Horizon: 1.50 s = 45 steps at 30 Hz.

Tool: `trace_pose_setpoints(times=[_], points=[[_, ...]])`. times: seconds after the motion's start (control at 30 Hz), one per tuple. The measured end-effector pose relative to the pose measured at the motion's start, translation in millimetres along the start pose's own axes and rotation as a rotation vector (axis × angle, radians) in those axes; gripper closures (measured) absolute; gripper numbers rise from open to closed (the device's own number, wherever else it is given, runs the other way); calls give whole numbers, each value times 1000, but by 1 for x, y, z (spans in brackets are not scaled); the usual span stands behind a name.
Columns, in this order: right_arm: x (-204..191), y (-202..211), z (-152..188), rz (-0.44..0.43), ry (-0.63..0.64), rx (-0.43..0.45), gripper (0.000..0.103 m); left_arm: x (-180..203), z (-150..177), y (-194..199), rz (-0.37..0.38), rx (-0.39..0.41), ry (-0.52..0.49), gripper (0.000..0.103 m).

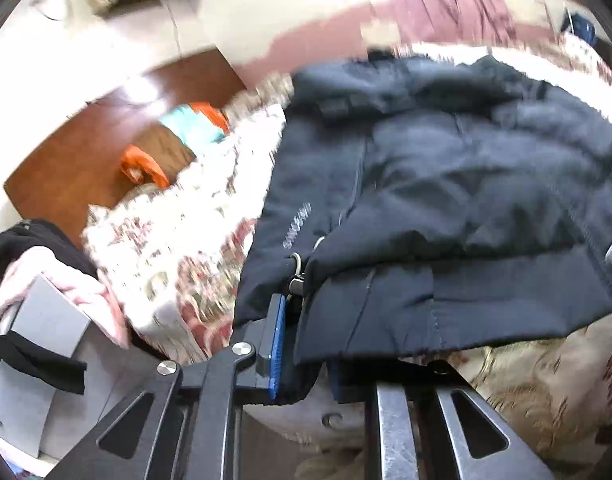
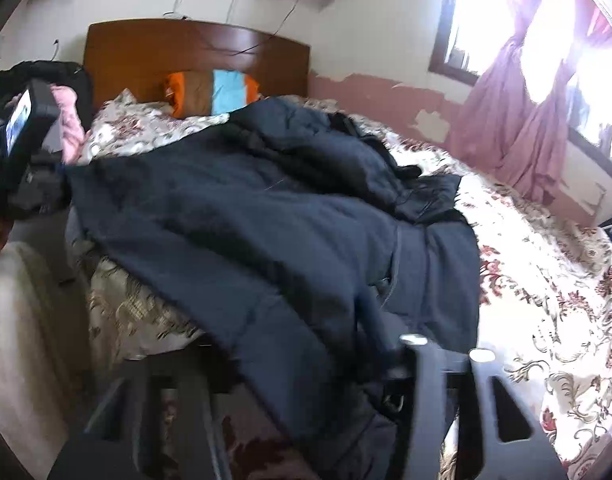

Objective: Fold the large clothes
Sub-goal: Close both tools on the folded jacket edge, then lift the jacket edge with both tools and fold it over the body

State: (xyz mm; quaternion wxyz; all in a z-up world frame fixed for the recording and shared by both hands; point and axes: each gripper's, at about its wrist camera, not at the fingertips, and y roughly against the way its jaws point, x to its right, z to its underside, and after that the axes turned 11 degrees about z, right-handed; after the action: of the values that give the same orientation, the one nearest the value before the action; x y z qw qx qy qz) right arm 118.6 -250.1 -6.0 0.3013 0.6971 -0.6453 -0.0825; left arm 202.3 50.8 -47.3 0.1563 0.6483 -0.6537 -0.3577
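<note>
A large dark navy jacket (image 1: 445, 184) lies spread on a bed with a floral cover (image 1: 178, 240). In the left wrist view my left gripper (image 1: 306, 344) is shut on the jacket's hem near a drawcord toggle; the blue pad of one finger (image 1: 278, 344) shows, the other finger is under the cloth. In the right wrist view the jacket (image 2: 266, 232) drapes over my right gripper (image 2: 369, 360), which appears shut on the cloth at the near edge; its fingertips are hidden by fabric. The left gripper's body (image 2: 26, 128) shows at the far left.
A wooden headboard (image 2: 194, 48) with an orange, brown and blue pillow (image 2: 214, 92) stands at the bed's far end. Pink curtains (image 2: 517, 120) and a bright window are at the right. Pink and black clothes (image 1: 46, 264) sit on a grey box beside the bed.
</note>
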Motion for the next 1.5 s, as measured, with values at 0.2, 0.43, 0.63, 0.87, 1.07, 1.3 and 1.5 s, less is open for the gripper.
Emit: trace_pose_setpoints(times=[0.2,0.43,0.63,0.87,1.07,1.3,1.5], points=[[12,1,6,-37,-85,-1,88,3,-8,21,-4,129,7,89],[32,20,12,-57,-165,52,96,11,-11,62,-6,315,46,92],[41,61,16,-33,-150,111,96,12,-5,105,27,401,111,95],[55,121,17,-16,-164,216,97,15,13,165,57,502,159,97],[82,140,-12,1,-190,306,97,22,-8,194,61,576,114,98],[103,96,-67,16,-154,393,97,24,-57,181,31,595,77,98],[105,44,-118,52,-101,425,97,17,-110,149,26,553,111,98]])
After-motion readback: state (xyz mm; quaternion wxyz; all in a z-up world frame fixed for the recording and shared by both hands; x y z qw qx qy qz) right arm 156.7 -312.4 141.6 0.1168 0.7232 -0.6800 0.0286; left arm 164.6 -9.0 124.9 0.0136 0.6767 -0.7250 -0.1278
